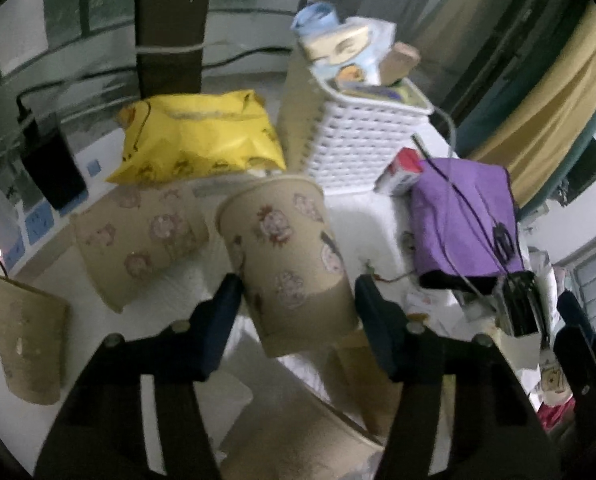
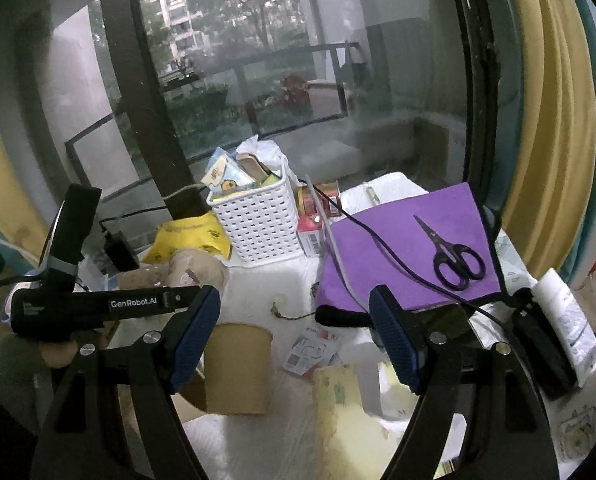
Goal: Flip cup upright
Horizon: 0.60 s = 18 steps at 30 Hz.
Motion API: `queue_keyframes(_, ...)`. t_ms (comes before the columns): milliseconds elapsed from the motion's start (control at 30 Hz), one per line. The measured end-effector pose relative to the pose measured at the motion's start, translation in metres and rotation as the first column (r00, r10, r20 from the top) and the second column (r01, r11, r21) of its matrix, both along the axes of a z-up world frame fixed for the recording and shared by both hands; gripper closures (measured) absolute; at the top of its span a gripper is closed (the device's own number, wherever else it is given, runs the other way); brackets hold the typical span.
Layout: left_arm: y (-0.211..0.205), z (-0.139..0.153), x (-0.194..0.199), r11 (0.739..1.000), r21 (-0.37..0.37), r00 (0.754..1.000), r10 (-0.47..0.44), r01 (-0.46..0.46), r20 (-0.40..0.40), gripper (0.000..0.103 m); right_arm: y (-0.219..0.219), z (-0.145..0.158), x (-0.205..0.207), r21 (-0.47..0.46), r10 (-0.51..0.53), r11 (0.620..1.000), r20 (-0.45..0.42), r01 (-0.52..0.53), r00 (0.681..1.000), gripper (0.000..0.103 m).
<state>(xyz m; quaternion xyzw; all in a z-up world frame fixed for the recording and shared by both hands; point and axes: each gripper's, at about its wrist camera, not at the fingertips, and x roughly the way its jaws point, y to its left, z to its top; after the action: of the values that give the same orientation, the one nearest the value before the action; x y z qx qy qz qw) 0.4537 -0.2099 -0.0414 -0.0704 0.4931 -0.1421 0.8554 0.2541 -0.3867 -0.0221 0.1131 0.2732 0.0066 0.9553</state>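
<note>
In the left wrist view a tan paper cup [image 1: 289, 260] with flower prints sits between the fingers of my left gripper [image 1: 298, 300]. It is tilted, its mouth up and away. The left pad touches its side; a gap shows at the right pad. A second printed cup [image 1: 141, 236] lies on its side to the left. Another cup [image 1: 29, 344] stands mouth-down at far left. In the right wrist view my right gripper [image 2: 295, 330] is open and empty above the table. A plain cup [image 2: 237, 366] stands mouth-down below it. The left gripper's body [image 2: 97, 304] is at the left, over the cups [image 2: 195, 268].
A white basket [image 1: 362, 140] full of packets stands behind the cups, beside a yellow bag [image 1: 197, 136]. A purple cloth [image 2: 410, 248] with black scissors [image 2: 454, 256] and a cable lies at right. A small red-white box [image 1: 402, 172], papers and a power strip [image 1: 37, 224] crowd the white table.
</note>
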Motion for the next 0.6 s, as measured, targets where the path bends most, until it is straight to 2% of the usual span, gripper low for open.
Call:
queue_keyframes(167,-0.004,0.009,-0.011,0.999,-0.02,1.0,-0.027,0.028,0.013,0.044,0.003,0.009,-0.015,-0.007,-0.009,1.0,0.013,0.01,1.0,0.023)
queue_keyframes(333,-0.001,0.033,-0.034,0.998,-0.036,0.996,-0.058,0.061,0.073,0.044,0.01,0.015,-0.027,-0.02,-0.001,1.0,0.02,0.002,1.0,0.023)
queue_keyframes(600,0.013,0.069,-0.098,0.991,0.006,0.958,-0.127,0.13,0.256,0.044,0.025,0.022,-0.045,-0.029,0.021,0.999,0.03,-0.02,0.999,0.023)
